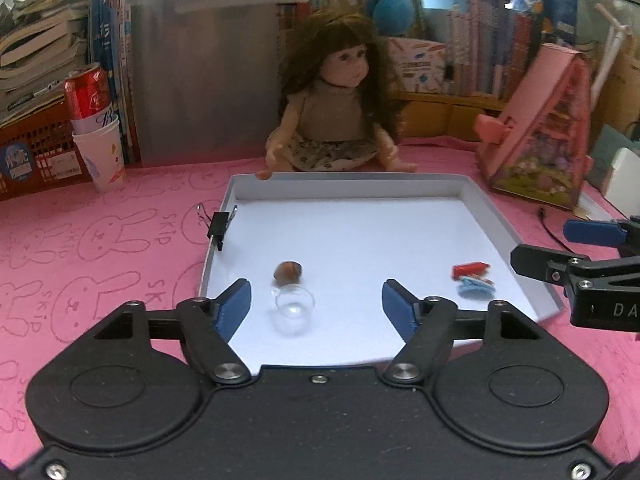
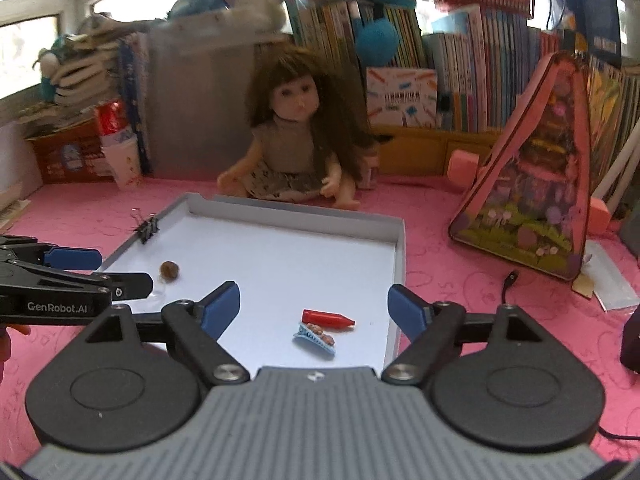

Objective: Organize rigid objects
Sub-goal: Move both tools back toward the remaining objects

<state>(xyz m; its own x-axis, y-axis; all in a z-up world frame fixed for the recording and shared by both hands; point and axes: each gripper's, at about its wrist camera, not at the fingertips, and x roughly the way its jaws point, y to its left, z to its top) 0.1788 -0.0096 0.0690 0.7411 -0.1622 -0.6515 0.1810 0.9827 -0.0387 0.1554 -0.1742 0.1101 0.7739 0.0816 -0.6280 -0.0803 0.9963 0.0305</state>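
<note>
Right now I have a small glass bottle (image 1: 294,306) with a cork stopper (image 1: 287,270) lying on its side in the white tray (image 1: 472,196), near the tray's near-left corner, its long axis running toward the far edge with the cork end pointing that way. A red crayon (image 2: 328,317) and a blue hair clip (image 2: 315,336) lie touching each other near the tray's right edge, the crayon's tip pointing right. A black binder clip (image 1: 219,224) sits on the left rim. My left tool (image 1: 316,300) is spread with nothing pinched, the bottle below its gap; my right tool (image 2: 314,304) is spread and empty too. I judge both placements done; next I need another loose item, and none shows nearby on the pink tabletop (image 1: 100,248).
</note>
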